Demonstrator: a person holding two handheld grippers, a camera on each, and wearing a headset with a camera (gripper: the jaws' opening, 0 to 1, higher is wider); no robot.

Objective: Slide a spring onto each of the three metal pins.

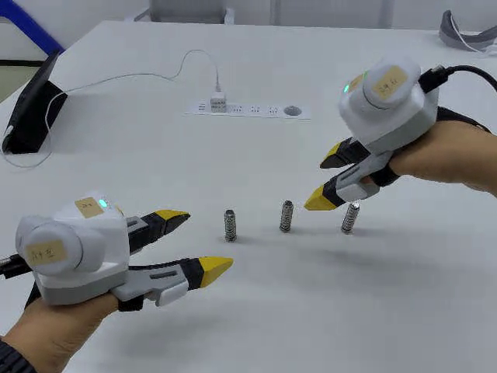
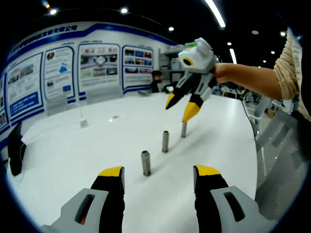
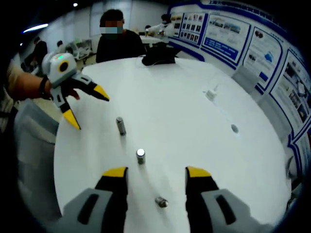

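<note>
Three short metal pins stand upright in a row on the white table (image 1: 256, 311), each with a coil spring around it: left pin (image 1: 230, 225), middle pin (image 1: 286, 216), right pin (image 1: 350, 218). My left gripper (image 1: 198, 242) hovers low at the near left, open and empty, its yellow tips pointing at the left pin (image 2: 146, 162). My right gripper (image 1: 320, 185) hangs open and empty just above and left of the right pin. In the right gripper view the nearest pin (image 3: 162, 202) lies between my right gripper's (image 3: 156, 171) jaws, seen from above.
A white power strip (image 1: 248, 110) with a plugged charger (image 1: 217, 101) and cable lies further back. A black device (image 1: 31, 113) stands at the left edge. A person (image 3: 116, 43) sits beyond the table's far side. Poster boards (image 2: 97, 63) line the wall.
</note>
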